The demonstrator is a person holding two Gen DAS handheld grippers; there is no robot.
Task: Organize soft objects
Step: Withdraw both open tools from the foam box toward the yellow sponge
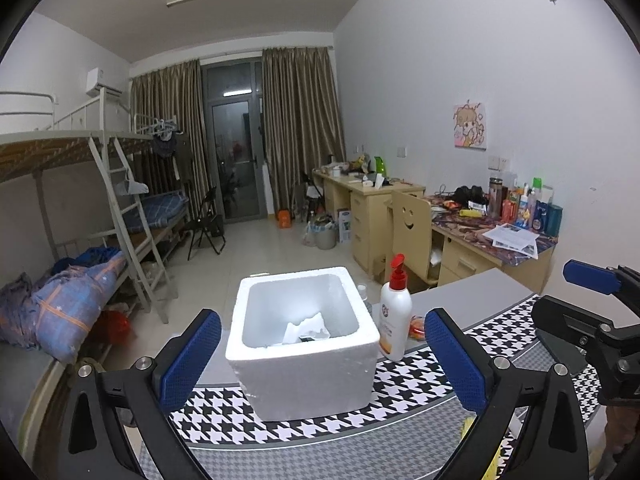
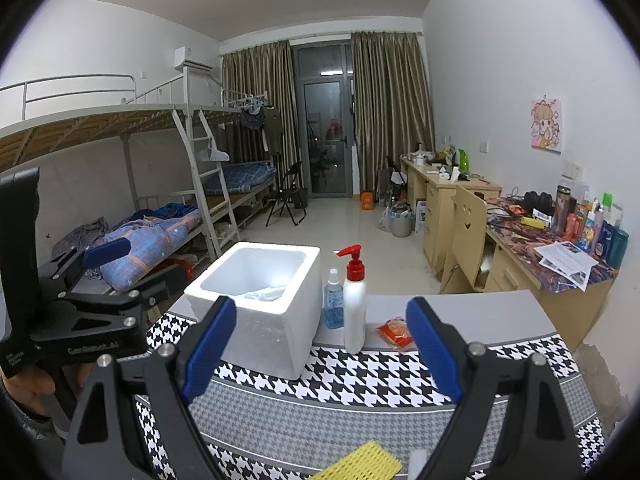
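A white foam box [image 1: 304, 344] stands on the houndstooth mat [image 1: 416, 376], with white soft material [image 1: 308, 330] lying in its bottom. It also shows in the right wrist view [image 2: 264, 308]. My left gripper [image 1: 320, 360] is open and empty, its blue pads either side of the box, held short of it. My right gripper [image 2: 320, 348] is open and empty above the mat. A yellow mesh sponge [image 2: 364, 464] lies on the mat at the near edge, below the right gripper. A red-orange soft packet [image 2: 396, 332] lies to the right of the bottles.
A white pump bottle with a red top [image 2: 355, 304] and a blue spray bottle [image 2: 333, 300] stand just right of the box. The grey table [image 2: 480, 312] ends behind them. Bunk beds are at left, desks and a chair at right.
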